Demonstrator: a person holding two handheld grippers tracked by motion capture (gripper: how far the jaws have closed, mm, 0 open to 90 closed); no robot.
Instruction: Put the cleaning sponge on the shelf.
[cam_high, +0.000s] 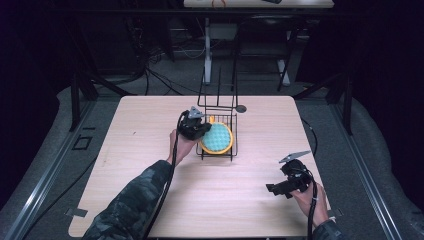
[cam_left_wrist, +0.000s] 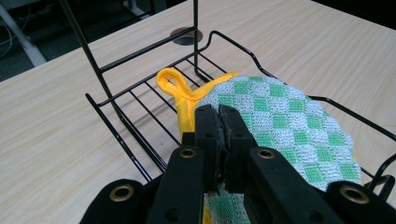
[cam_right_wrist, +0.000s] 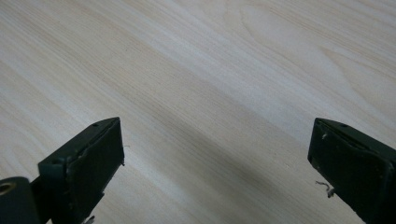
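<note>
Two grippers | left gripper (cam_left_wrist: 218, 116) jaws clamped on pot holder (cam_left_wrist: 285, 126) in rack (cam_left_wrist: 116, 100) | right gripper (cam_right_wrist: 215, 154) jaws wide, empty

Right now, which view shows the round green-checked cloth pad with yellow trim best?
Left gripper view: the round green-checked cloth pad with yellow trim fills the foreground in the black wire rack, weave and yellow loop clear. High view shows it small. Right gripper view shows bare tabletop.

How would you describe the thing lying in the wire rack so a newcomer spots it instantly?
Start at the light wooden table and find the black wire rack near its middle. In its tray lies a round pot holder. It stands out by its green-and-white checked face, yellow edging and yellow hanging loop.
</note>
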